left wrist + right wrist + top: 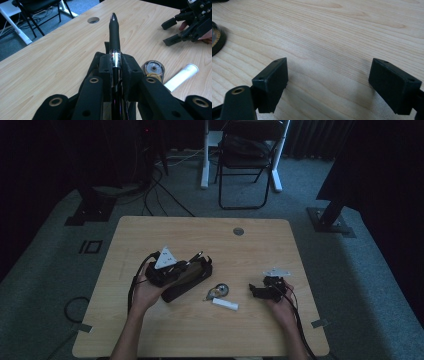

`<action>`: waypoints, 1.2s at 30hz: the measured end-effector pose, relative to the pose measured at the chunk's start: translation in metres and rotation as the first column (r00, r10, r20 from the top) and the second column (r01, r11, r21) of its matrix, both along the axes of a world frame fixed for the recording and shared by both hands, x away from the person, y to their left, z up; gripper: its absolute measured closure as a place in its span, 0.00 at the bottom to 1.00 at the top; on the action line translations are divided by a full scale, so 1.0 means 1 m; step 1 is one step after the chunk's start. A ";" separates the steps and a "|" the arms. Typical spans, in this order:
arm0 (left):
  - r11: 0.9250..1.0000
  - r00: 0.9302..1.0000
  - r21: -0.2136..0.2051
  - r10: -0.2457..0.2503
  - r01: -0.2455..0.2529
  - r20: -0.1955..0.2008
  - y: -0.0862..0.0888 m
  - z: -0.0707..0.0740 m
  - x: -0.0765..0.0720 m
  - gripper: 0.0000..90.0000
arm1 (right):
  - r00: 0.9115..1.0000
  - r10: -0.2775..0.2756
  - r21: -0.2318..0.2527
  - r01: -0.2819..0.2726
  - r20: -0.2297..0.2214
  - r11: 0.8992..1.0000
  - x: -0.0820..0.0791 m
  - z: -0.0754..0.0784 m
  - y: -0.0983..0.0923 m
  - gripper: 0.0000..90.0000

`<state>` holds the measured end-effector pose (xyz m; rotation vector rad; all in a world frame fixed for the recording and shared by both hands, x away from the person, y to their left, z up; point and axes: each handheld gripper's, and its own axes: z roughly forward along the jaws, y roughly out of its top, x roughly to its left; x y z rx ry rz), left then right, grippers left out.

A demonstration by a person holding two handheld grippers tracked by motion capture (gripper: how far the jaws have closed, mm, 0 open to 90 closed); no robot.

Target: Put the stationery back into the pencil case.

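The pale, smooth wood-grain table (62, 57) has a matt finish. The black pen (114, 32) has a matt rubbery grip, a glossy clear plastic barrel and a shiny tip. At its four o'clock lie a glossy round plastic tape dispenser (153, 69) and a matt white plastic tube (182, 76). The matt black plastic left gripper (115, 75) clamps the pen.

The right gripper (328, 83) hovered low over the pale wooden table (332, 30), its two black jaws standing wide apart with bare wood grain between them. A round black object (216, 38), partly cut off by the frame, lay on the tabletop well beyond the left jaw.
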<state>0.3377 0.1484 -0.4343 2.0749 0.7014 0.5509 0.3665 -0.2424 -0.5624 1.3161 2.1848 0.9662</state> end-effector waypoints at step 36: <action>1.000 1.000 0.019 0.018 -0.018 -0.023 -0.005 -0.014 0.016 0.88 | 1.000 -0.001 0.001 0.001 0.000 1.000 0.000 0.000 0.000 0.18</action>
